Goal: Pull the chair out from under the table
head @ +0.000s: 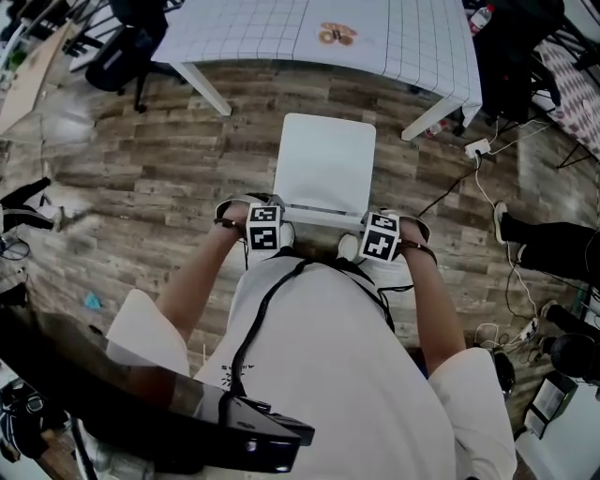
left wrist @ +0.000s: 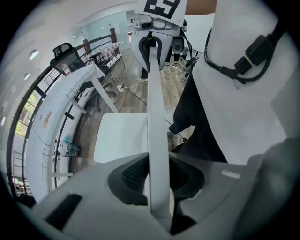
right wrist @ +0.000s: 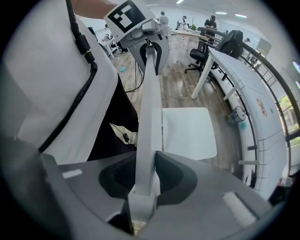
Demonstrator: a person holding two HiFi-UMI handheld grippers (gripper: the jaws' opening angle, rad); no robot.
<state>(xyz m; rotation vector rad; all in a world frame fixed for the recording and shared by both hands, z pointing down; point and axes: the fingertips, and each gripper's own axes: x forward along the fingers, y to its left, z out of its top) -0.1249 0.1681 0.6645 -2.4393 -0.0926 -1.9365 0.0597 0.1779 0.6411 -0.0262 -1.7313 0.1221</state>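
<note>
My left gripper [head: 265, 230] and right gripper [head: 380, 237] both squeeze the back of the chair [head: 323, 164]; the table [head: 253, 33] is at twelve o'clock.

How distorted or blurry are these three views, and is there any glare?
Head view: fairly sharp, evenly lit, the chair crisp, only mild bending at the edges. Left gripper view: heavy fisheye, the table bows into an arc, corners black. Right gripper view: same fisheye and dark corners, ceiling lights blown out.
</note>
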